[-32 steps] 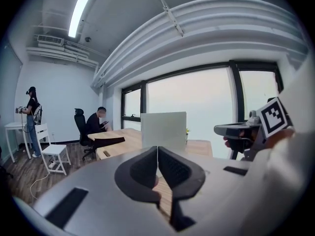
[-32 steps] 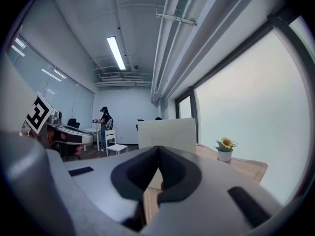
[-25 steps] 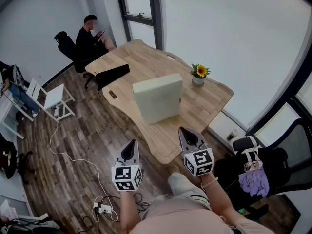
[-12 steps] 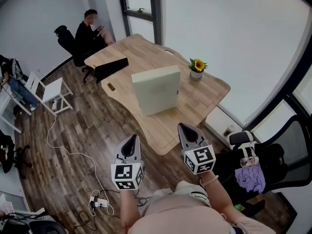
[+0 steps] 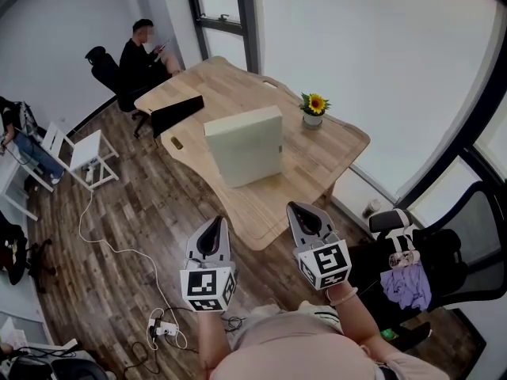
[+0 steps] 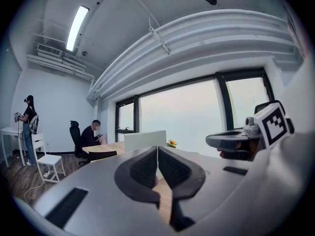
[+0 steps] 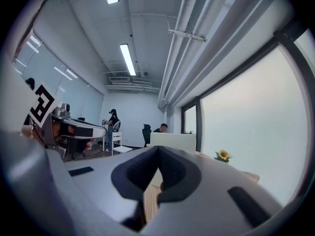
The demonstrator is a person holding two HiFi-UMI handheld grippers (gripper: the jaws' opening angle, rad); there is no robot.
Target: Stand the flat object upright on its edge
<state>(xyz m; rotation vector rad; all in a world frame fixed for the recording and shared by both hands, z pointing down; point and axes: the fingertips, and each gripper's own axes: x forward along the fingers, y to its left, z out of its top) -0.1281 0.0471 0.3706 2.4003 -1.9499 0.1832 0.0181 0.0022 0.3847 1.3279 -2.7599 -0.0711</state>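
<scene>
I had the pale cream flat rectangular slab (image 5: pixel 244 145) standing upright on its long edge on the light wooden table (image 5: pixel 337 153). It stood about midway along the table and nearer the left edge than the right, its broad face turned toward me. A small potted sunflower (image 5: pixel 314 108) stood by the right edge, apart from the slab. A black flat panel (image 5: pixel 176 113) sat at the left edge toward the far end; I couldn't tell whether it lay on the wood or leaned against it. A person in black (image 5: pixel 142 54) sat at the far corner.

My left gripper (image 5: pixel 215 226) hung over the dark plank floor (image 5: pixel 135 212), short of the table's near end, its jaws pressed together with nothing between them. My right gripper (image 5: pixel 299 212) was beside it, just off the near edge, jaws likewise pressed together and empty. Both pointed toward the slab and were well apart from it. A black office chair (image 5: pixel 467 244) with a purple cloth (image 5: pixel 408 285) stood to my right.
</scene>
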